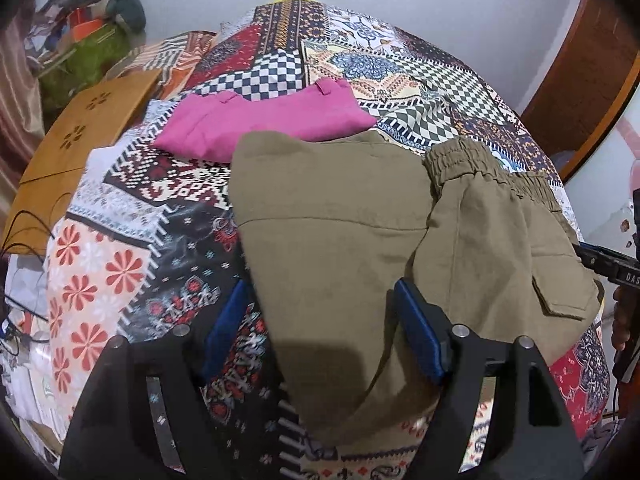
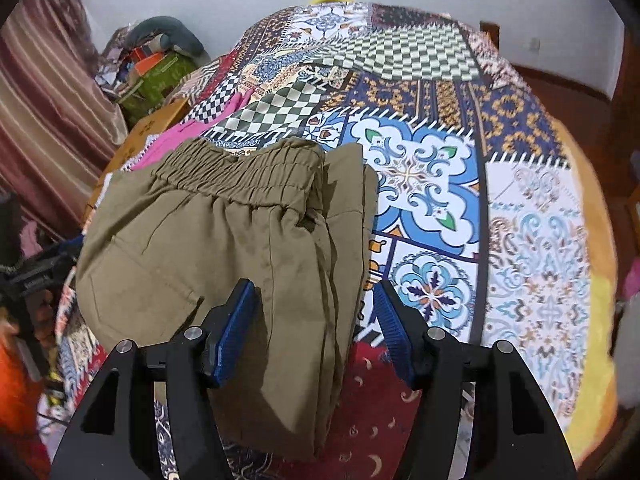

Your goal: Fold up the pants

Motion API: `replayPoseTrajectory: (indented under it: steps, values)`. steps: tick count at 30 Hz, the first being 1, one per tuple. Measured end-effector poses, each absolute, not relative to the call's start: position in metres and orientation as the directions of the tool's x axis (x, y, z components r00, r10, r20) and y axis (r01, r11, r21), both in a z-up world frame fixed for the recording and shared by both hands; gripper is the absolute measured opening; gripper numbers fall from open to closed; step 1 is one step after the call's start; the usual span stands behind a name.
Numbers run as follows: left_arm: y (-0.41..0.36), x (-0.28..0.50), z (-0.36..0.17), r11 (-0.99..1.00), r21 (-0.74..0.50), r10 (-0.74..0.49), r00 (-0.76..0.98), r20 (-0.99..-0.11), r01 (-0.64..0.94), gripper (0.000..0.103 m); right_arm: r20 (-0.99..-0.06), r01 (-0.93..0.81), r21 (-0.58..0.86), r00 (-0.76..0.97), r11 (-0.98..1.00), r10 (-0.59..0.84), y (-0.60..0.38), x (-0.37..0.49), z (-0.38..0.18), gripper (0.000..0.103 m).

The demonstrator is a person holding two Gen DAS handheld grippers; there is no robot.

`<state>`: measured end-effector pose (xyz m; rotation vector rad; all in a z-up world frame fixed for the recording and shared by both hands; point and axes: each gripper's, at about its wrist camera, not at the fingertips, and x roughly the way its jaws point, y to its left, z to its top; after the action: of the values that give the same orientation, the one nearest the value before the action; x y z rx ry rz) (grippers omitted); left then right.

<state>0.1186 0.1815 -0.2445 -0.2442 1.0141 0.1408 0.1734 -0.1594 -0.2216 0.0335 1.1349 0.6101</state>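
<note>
Currently both grippers are spread over the olive-green cotton pants with the elastic waistband [image 1: 348,216], which lie partly folded on the patchwork-print bedspread [image 1: 120,264]. My left gripper [image 1: 320,332] stands with jaws apart, straddling the near left edge of the cloth; the pads do not press anything. My right gripper [image 2: 314,328] is likewise open, its left pad over the fabric and its right pad over bare bedspread, with the stacked right-hand edge of the pants between them.

Judgement on the step: I seem to be lowering for a fresh pinch on the near hem, for the next fold toward the waistband. To do it well I should catch every layer at each corner, since the right edge shows several stacked plies, close both sides at matching points, and lift evenly so the flap pocket [image 1: 560,300] side does not drag or skew.

A folded magenta garment [image 1: 264,120] lies just beyond the pants, touching or slightly under their far edge; I cannot tell which.

Hard to read: the nearest hem is hidden beneath both gripper bodies, so layer count there is unknown. Fisheye warp bends the edges. Clutter [image 1: 84,40] at far left is blurred beyond naming.
</note>
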Motion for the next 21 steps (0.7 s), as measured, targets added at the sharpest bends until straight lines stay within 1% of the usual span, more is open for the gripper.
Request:
replayPoseTrajectory:
  steps: [4, 7, 12, 21]
  values:
    - [0.179, 0.132, -0.253, 0.966, -0.150, -0.025, 0.504, -0.864, -0.210, 0.075, -0.825, -0.420, 0.392, 0.232, 0.818, 0.515, -0.159, 0.185, -0.229, 0.058]
    - [0.179, 0.140, -0.255, 0.966, -0.169, -0.050, 0.498, -0.866, -0.197, 0.075, -0.825, -0.421, 0.401, 0.220, 0.814, 0.520, -0.156, 0.191, -0.233, 0.060]
    - [0.182, 0.149, -0.257, 0.953, -0.214, -0.090, 0.475, -0.875, -0.214, 0.075, -0.821, -0.421, 0.423, 0.198, 0.803, 0.536, -0.154, 0.195, -0.235, 0.061]
    - [0.171, 0.128, -0.247, 0.960, -0.224, -0.120, 0.478, -0.870, -0.168, 0.075, -0.816, -0.422, 0.451, 0.162, 0.786, 0.555, -0.168, 0.175, -0.232, 0.061]
